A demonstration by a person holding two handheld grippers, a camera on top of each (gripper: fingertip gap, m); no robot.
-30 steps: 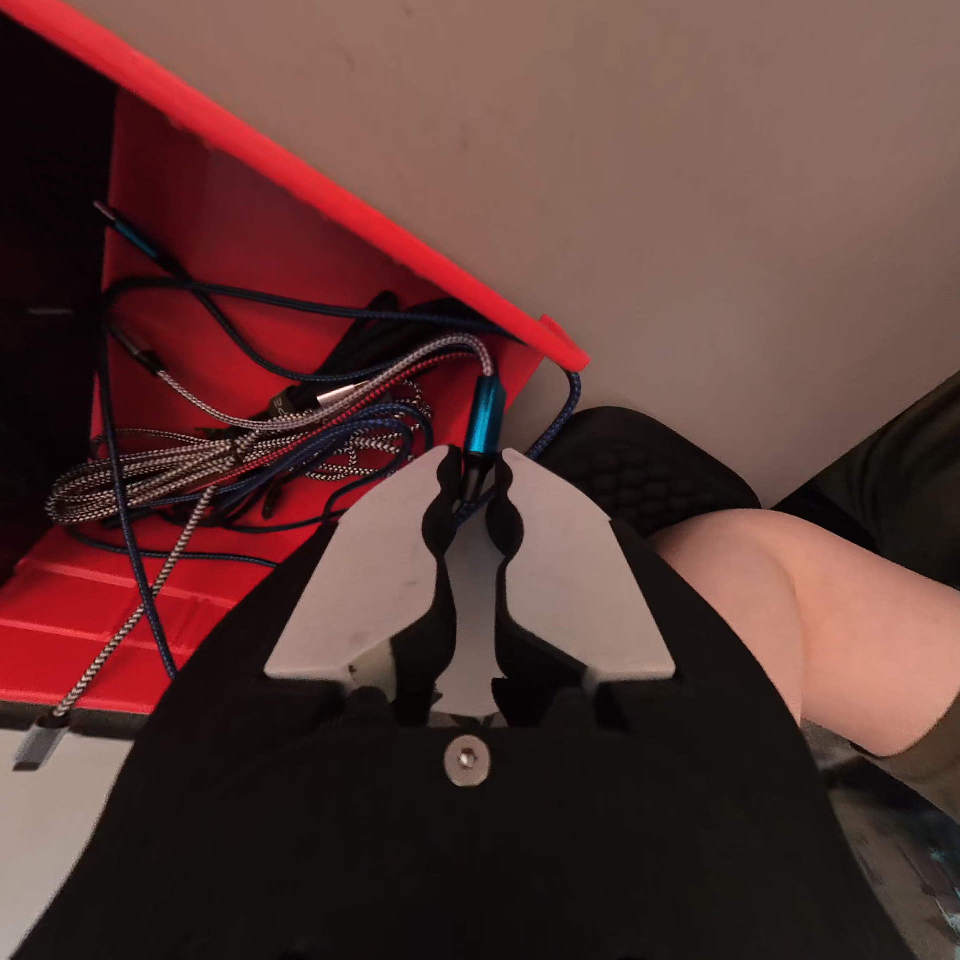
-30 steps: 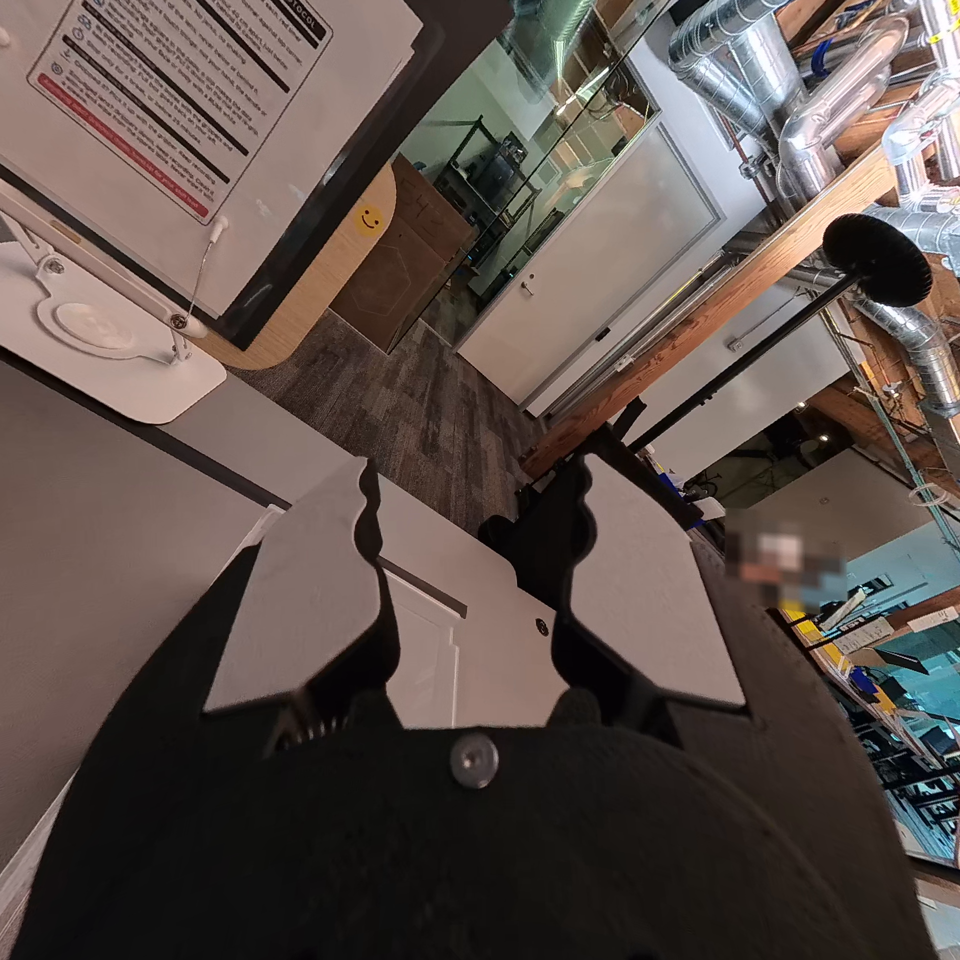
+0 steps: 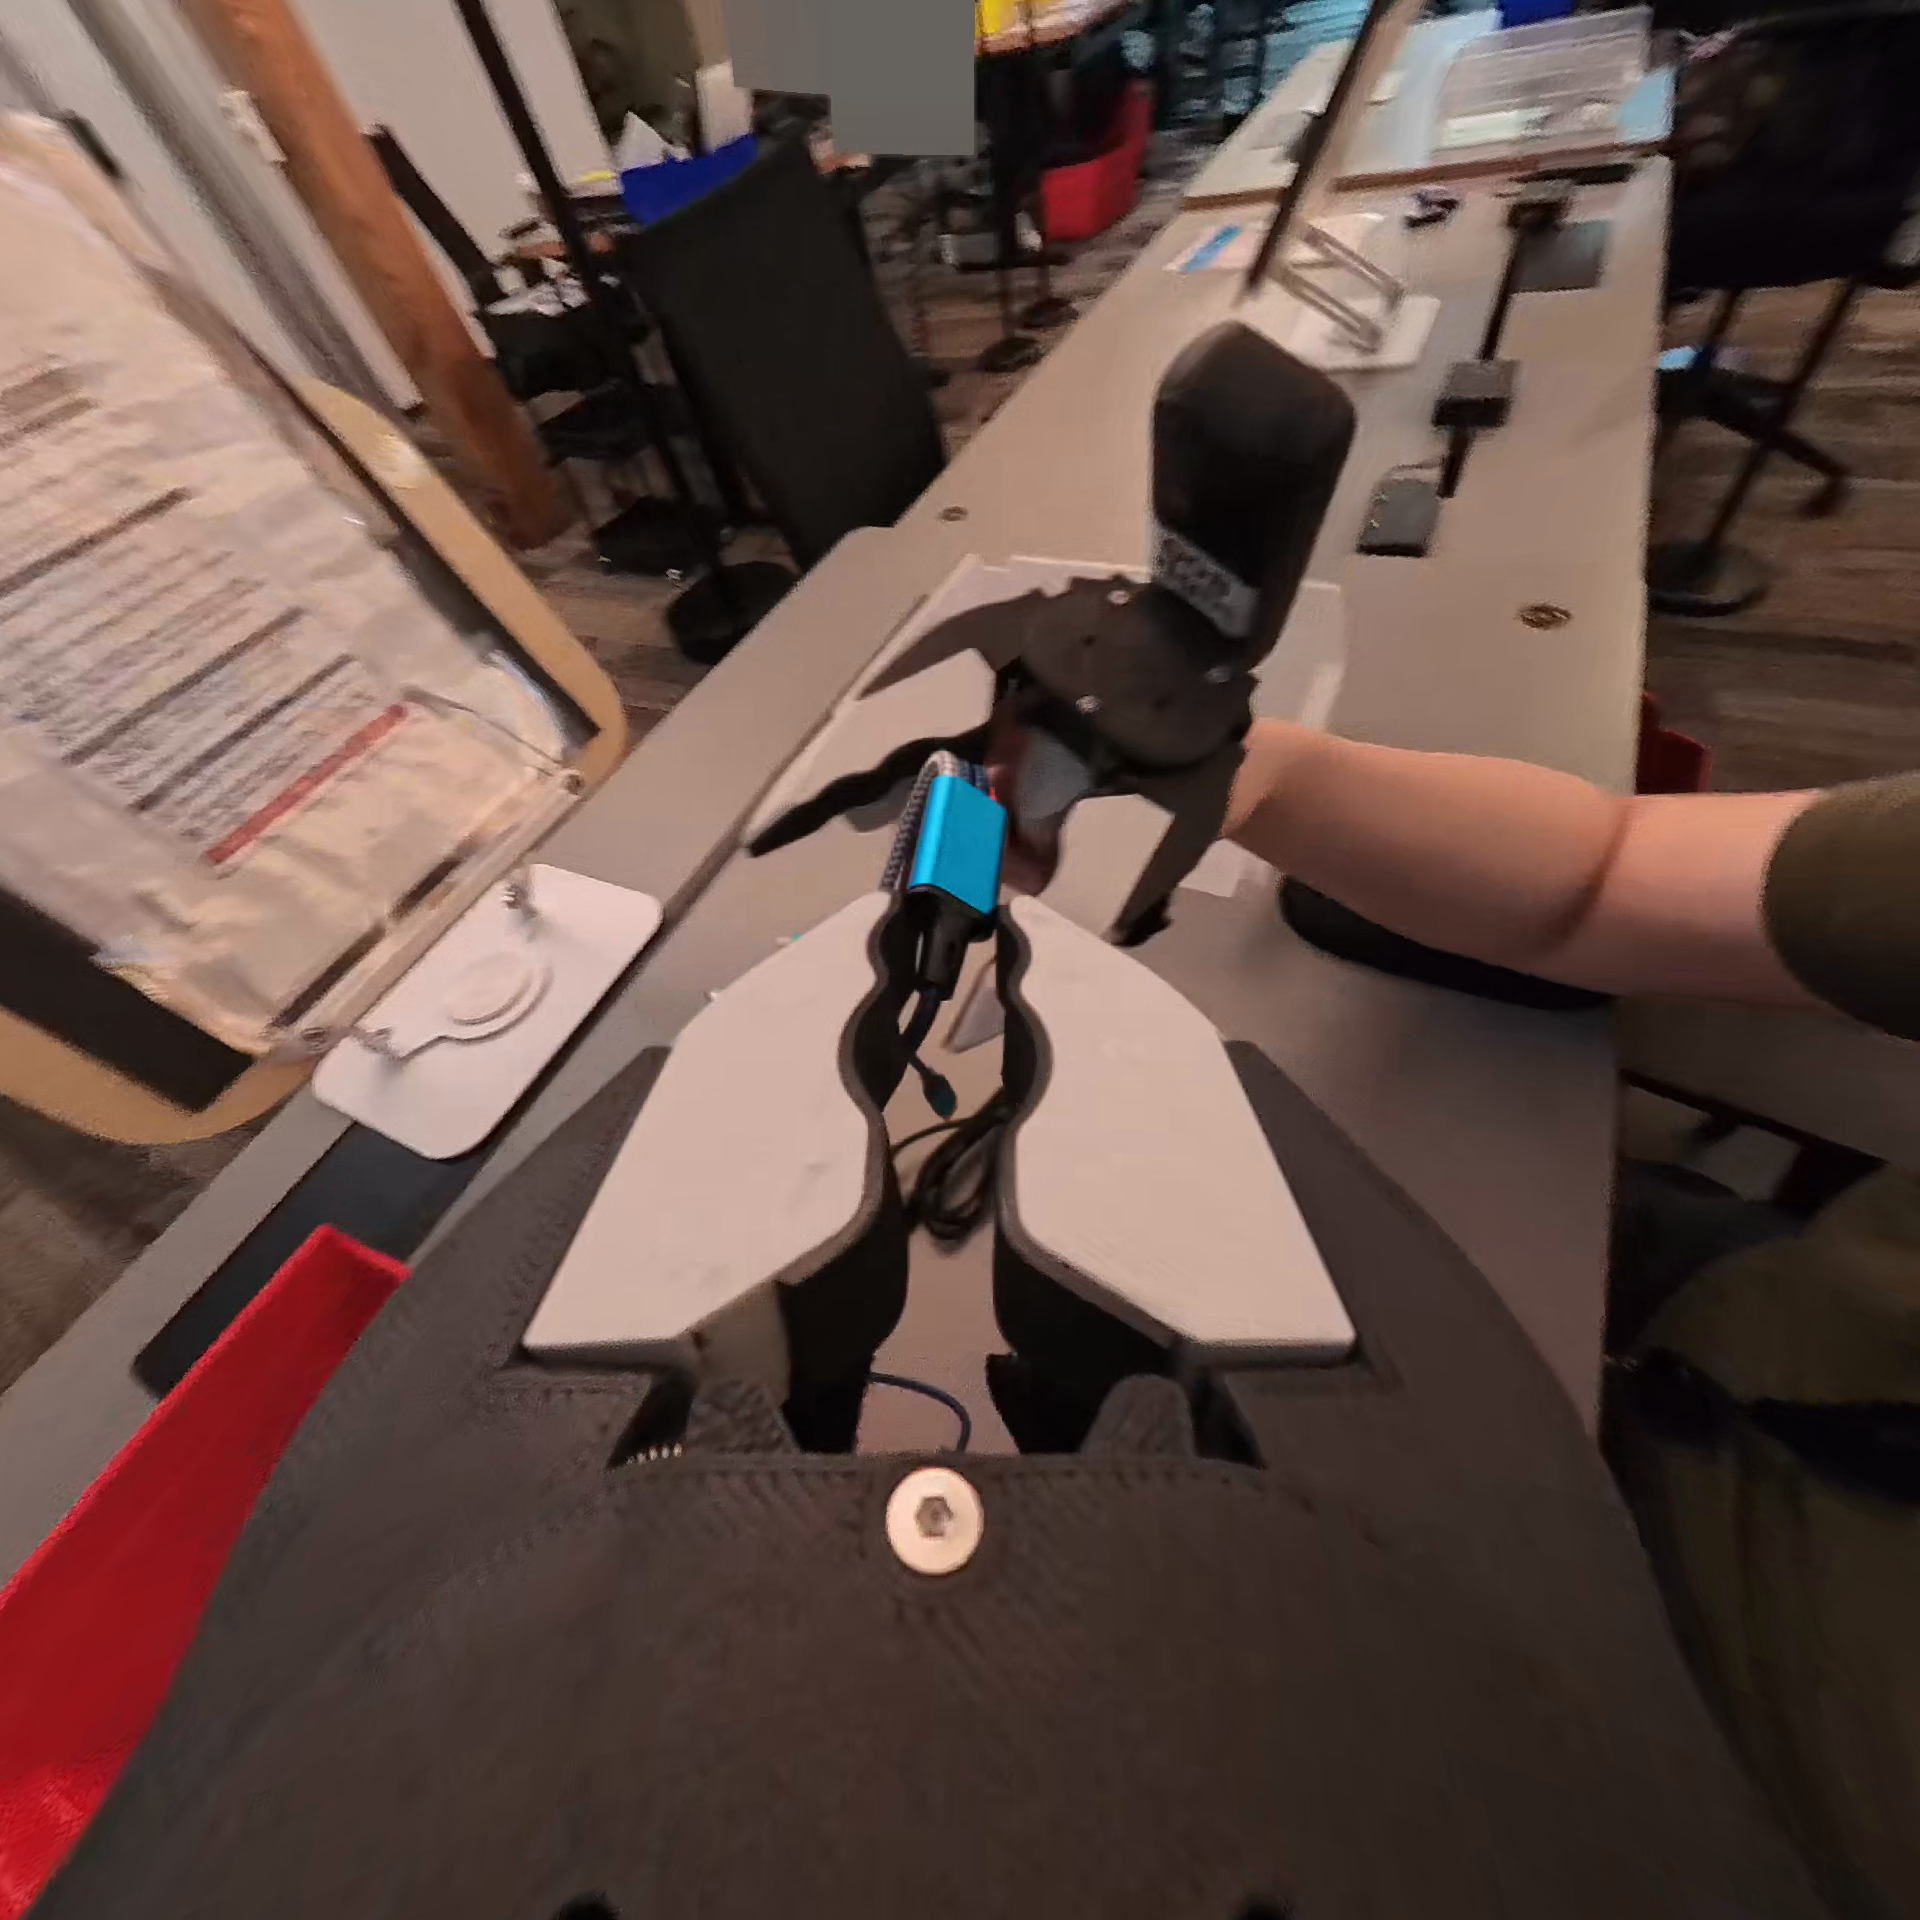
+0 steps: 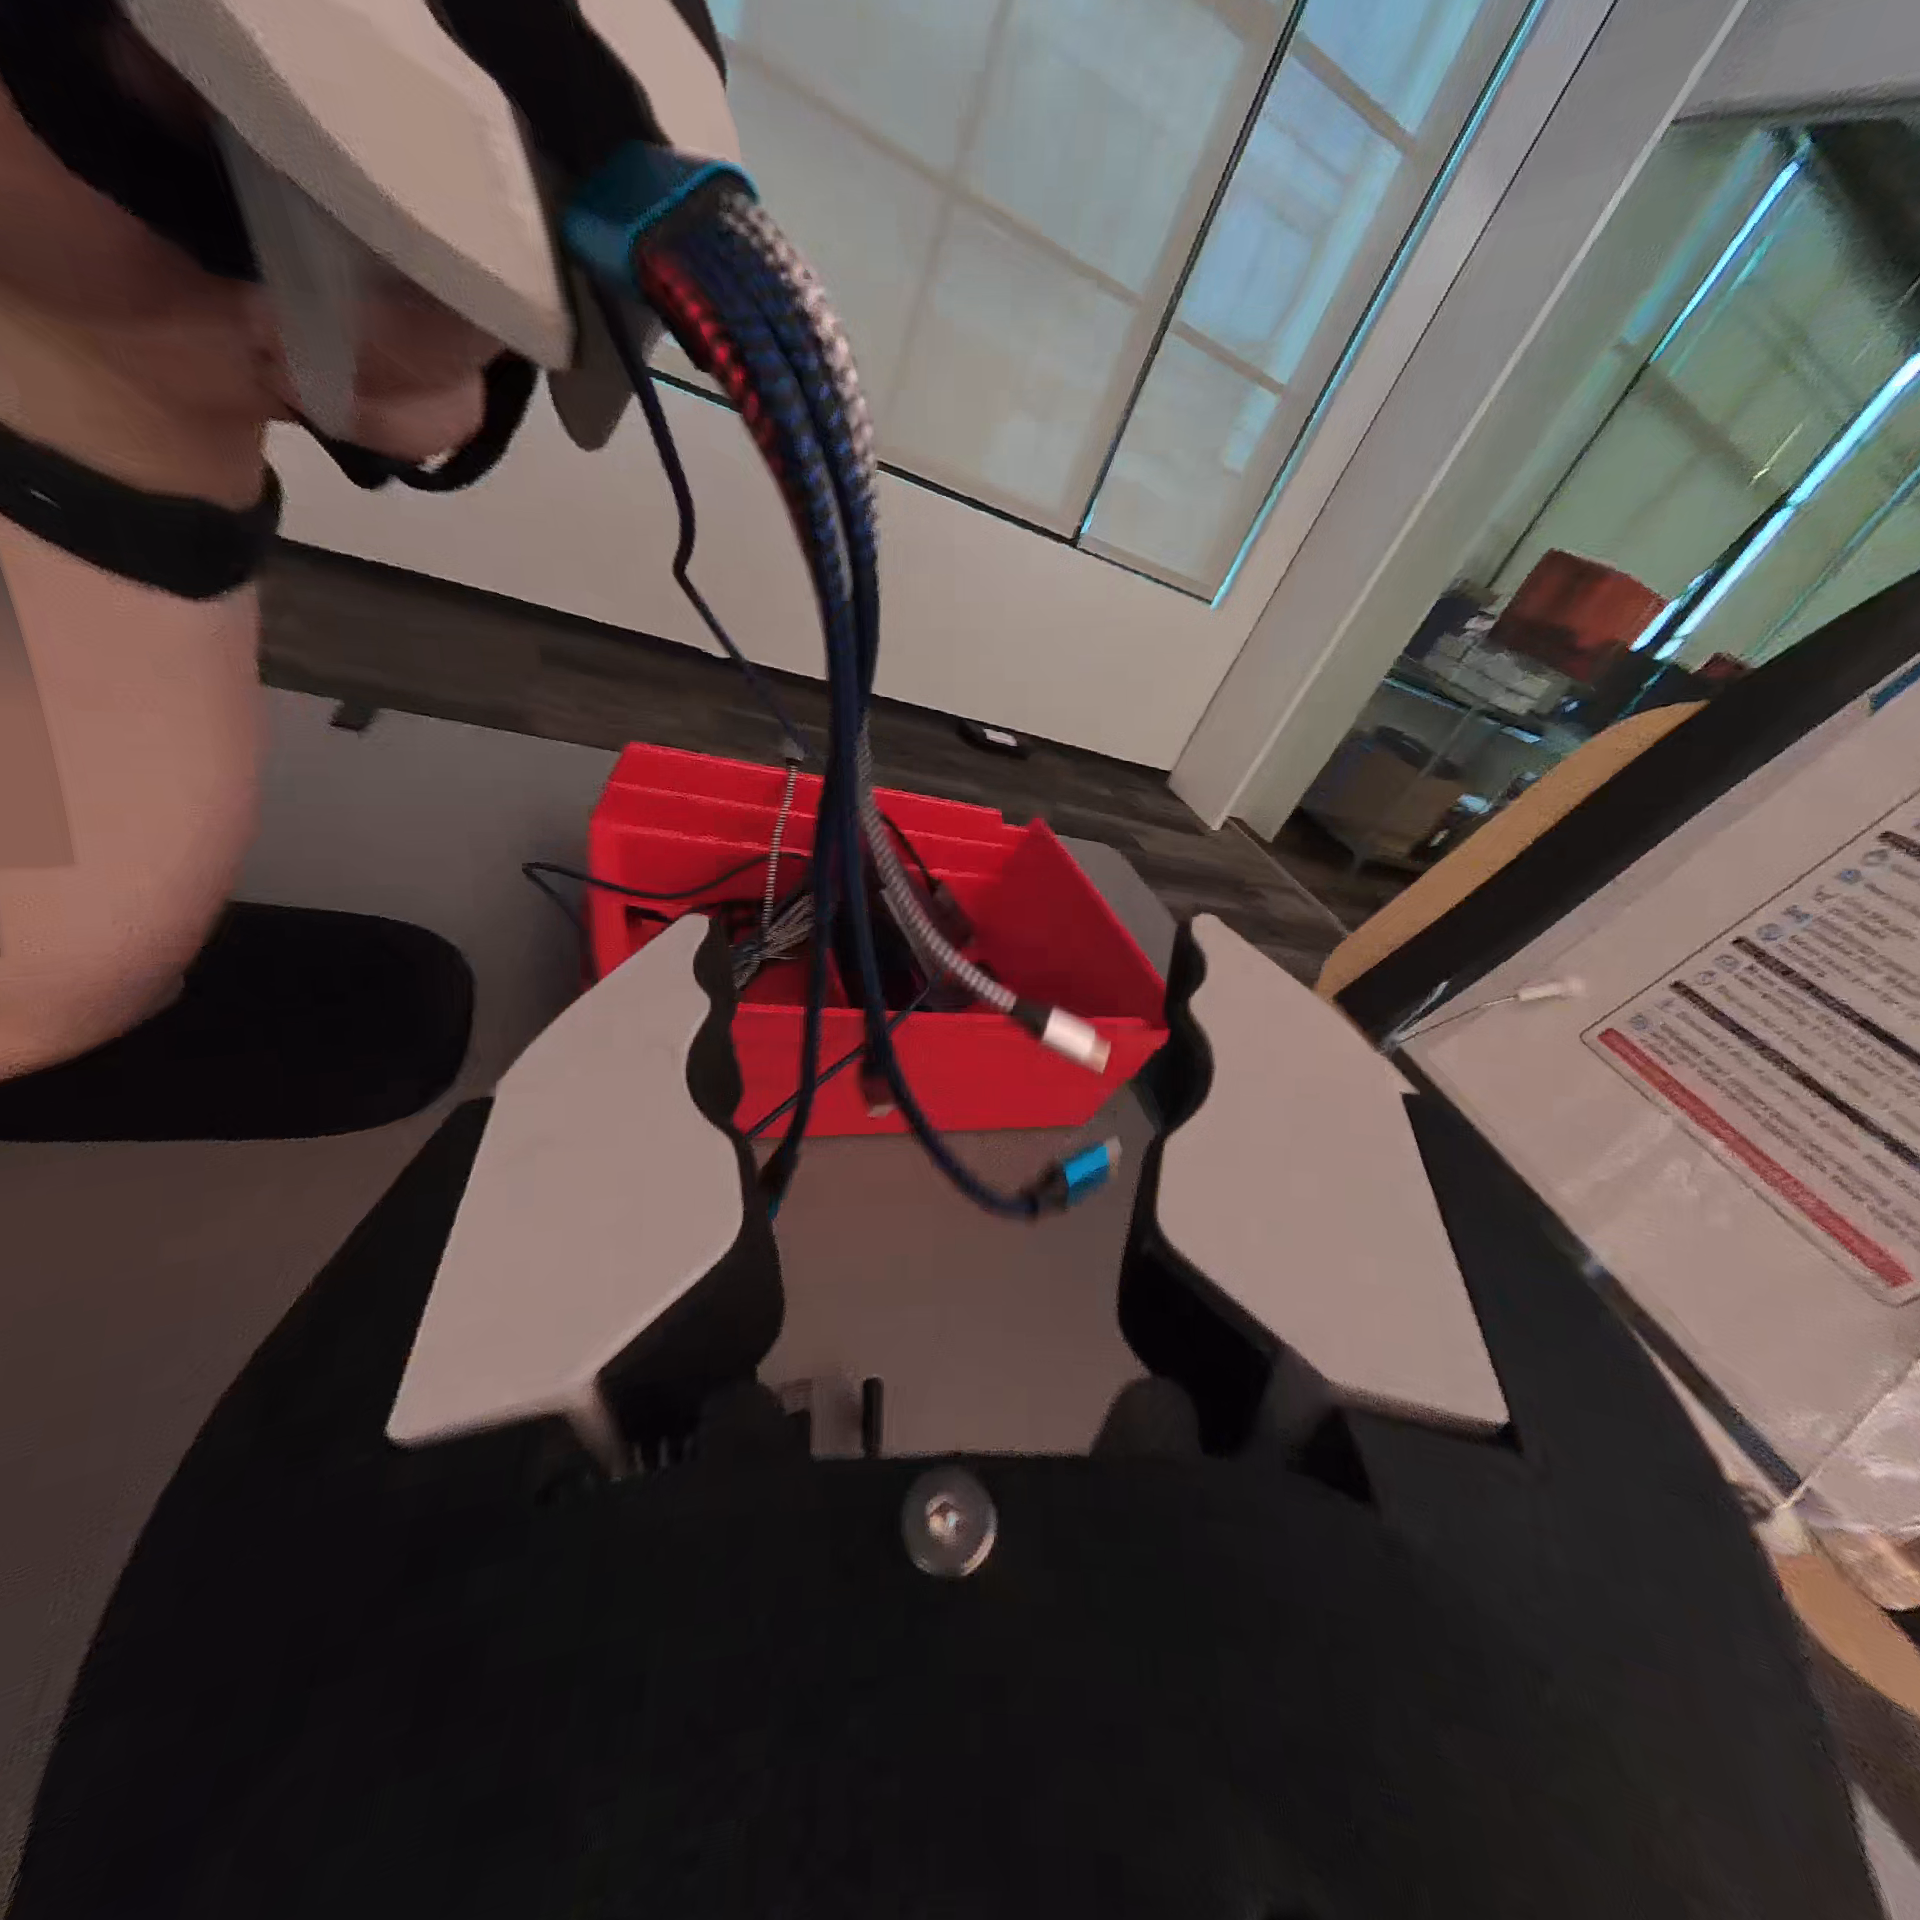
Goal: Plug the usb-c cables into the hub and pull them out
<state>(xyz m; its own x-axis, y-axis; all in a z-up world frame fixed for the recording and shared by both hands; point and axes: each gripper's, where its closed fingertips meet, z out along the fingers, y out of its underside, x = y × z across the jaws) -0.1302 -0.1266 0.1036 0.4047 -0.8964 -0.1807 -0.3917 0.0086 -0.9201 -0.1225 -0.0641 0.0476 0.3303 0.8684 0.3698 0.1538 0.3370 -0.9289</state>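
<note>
My left gripper point(image 3: 948, 925) is shut on the black neck of a blue metal hub point(image 3: 951, 842) and holds it up above the grey table point(image 3: 1351, 1039). In the right wrist view the hub point(image 4: 644, 208) sits at the top left in the left gripper's fingers point(image 4: 416, 187). Braided cables point(image 4: 821, 499) hang from it into the red bin point(image 4: 1039, 935). A silver plug point(image 4: 1070, 1034) and a blue plug point(image 4: 1086, 1174) dangle over the bin's front. My right gripper point(image 4: 951, 987) is open and empty, facing the bin; it also shows in the left wrist view point(image 3: 1091, 727) just beyond the hub.
The red bin point(image 3: 156, 1455) is at the table's near left. A white stand base point(image 3: 488, 997) carries a framed notice board point(image 3: 208, 675) on the left. A person's forearm point(image 3: 1507, 883) reaches in from the right. Black adapters point(image 3: 1403, 509) lie farther along the table.
My left gripper has lifted the blue hub out of the red bin and swung up over the table. My right gripper has turned from the room to face the bin and hanging cables.
</note>
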